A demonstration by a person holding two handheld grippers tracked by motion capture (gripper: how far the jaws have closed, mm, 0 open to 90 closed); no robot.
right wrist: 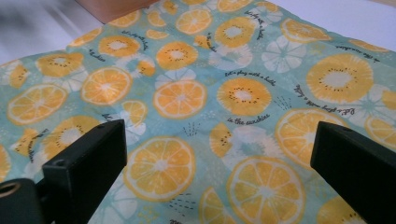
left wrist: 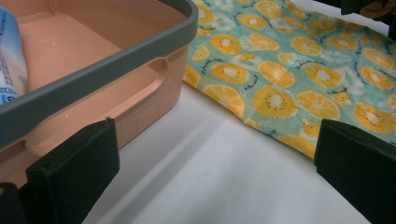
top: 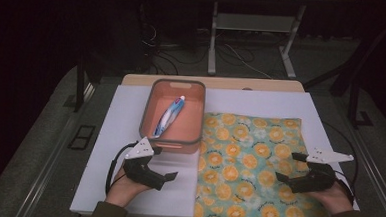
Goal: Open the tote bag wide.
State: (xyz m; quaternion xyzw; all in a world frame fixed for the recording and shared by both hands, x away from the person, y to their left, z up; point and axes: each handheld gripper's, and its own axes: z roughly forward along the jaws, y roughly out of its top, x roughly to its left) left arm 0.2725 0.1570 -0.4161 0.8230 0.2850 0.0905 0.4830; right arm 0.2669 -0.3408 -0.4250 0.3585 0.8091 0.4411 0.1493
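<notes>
From above, the left gripper (top: pixel 170 176) sits at lower left, just below the pink bin (top: pixel 154 99) that holds a toothpaste tube (top: pixel 169 116). The right gripper (top: pixel 289 167) hangs over the orange-print cloth (top: pixel 243 156) at lower right.

In the left gripper view, the jaws stand wide apart over white board (left wrist: pixel 224 182), the bin at upper left.

In the right gripper view, the jaws are spread, empty, above the cloth (right wrist: pixel 210 93).
</notes>
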